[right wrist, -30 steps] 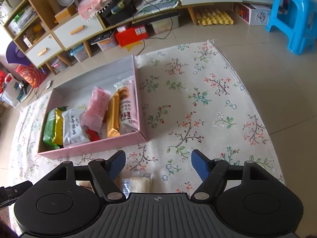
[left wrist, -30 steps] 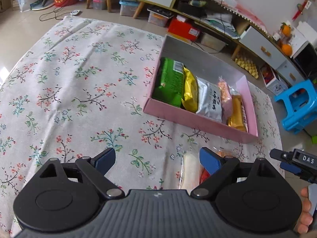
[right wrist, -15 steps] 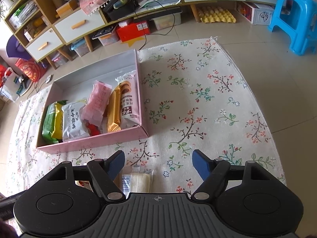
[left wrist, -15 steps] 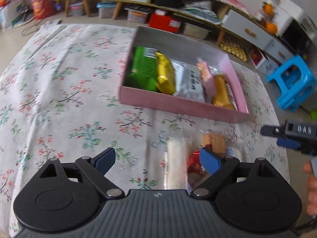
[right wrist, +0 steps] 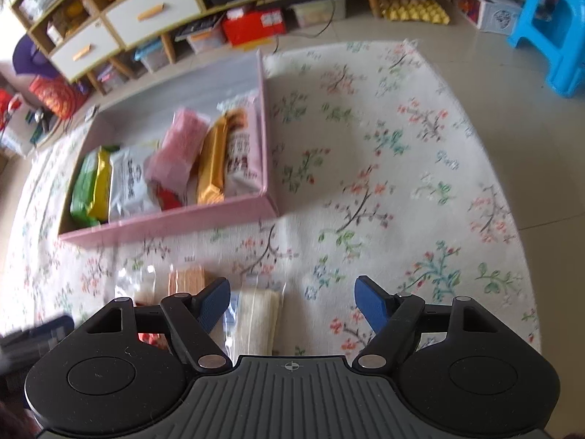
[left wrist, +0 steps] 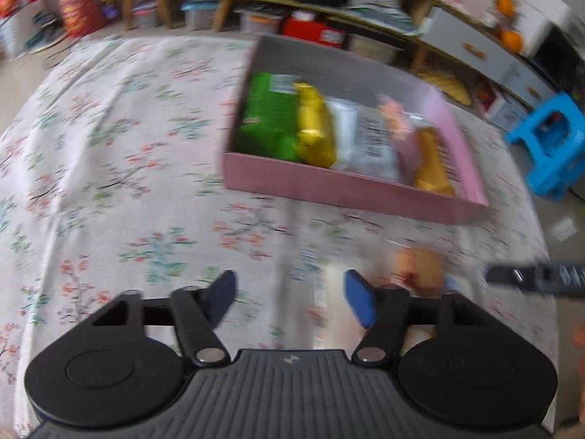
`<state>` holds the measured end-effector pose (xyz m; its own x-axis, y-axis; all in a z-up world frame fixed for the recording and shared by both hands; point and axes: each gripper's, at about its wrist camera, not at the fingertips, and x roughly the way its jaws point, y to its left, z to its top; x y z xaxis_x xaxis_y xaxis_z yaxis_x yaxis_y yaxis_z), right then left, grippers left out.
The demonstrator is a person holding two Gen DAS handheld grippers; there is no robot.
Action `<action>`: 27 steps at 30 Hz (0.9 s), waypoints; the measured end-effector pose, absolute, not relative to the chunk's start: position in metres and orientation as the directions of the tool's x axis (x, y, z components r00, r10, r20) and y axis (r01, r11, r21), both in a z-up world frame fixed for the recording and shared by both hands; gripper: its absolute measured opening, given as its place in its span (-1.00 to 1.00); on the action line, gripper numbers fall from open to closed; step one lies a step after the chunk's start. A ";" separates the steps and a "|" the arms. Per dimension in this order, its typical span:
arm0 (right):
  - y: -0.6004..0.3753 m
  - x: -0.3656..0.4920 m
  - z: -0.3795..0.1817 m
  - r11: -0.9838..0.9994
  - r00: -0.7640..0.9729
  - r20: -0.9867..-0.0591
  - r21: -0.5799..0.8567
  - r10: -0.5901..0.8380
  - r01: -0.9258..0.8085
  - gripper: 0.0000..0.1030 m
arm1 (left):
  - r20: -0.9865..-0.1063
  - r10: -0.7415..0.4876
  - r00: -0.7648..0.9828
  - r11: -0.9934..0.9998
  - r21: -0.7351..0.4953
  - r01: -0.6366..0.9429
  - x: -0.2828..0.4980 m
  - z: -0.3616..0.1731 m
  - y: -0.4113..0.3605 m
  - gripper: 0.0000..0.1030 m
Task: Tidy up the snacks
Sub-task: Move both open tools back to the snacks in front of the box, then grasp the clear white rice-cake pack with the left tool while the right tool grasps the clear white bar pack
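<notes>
On the left we see the broad floral cloth (left wrist: 109, 153) that covers the desk, with pale ground and red and green sprigs. Our left claw (left wrist: 289, 298) hangs over its near part, pointing steeply down. Its blue-padded jaws have just been closing and stand partly apart, pressing on nothing. A pale, cream-coloured snack in a clear wrapper (left wrist: 334, 292) lies on the cloth just inside the right-hand pad; the blur keeps us from telling whether that pad touches it. Just right of it lies an orange-brown biscuit pack (left wrist: 420, 265), also blurred.

Beyond these, towards the right, sits the shallow pink cardboard box (left wrist: 329, 190). Inside, from left to right, stand a green packet (left wrist: 270, 120), a yellow packet (left wrist: 314, 128), a white packet with dark print (left wrist: 369, 142), a pink packet (left wrist: 396, 124) and a golden-orange bar (left wrist: 431, 164), packed side by side along the front wall.

Our right claw (right wrist: 292, 301) hovers over the cloth near the box's front right corner, its jaws wide apart and empty. A cream wafer pack in clear film (right wrist: 256, 318) lies under its left pad, with a stack of orange biscuits (right wrist: 184, 278) further left. A bright blue plastic stool (right wrist: 552, 29) stands on the tiled floor at far right.
</notes>
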<state>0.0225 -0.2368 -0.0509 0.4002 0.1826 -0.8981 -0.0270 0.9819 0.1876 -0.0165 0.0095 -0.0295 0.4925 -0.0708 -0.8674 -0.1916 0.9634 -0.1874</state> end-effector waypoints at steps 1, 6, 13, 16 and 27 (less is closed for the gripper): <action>-0.234 0.022 -0.054 0.982 0.387 -0.903 0.185 0.185 -0.039 0.49 | -0.869 -0.082 0.487 0.954 -0.210 -0.214 -0.015 -0.032 0.016 0.06; -0.218 0.020 -0.065 0.981 0.332 -0.924 0.165 0.189 -0.099 0.48 | -0.858 -0.216 0.466 0.936 -0.318 -0.152 -0.015 -0.040 0.010 0.13; -0.202 0.015 -0.070 0.981 0.309 -0.937 0.116 0.160 -0.157 0.46 | -0.865 -0.154 0.478 0.982 -0.188 -0.024 -0.012 -0.049 -0.028 0.40; -0.199 0.014 -0.076 0.981 0.299 -0.944 0.091 0.141 -0.174 0.28 | -0.865 -0.147 0.479 0.987 -0.159 0.015 -0.011 -0.053 -0.039 0.37; -0.190 0.012 -0.065 0.980 0.348 -0.927 0.075 0.136 -0.184 -0.44 | -0.884 -0.082 0.460 0.997 -0.069 0.046 -0.011 -0.051 -0.043 -0.42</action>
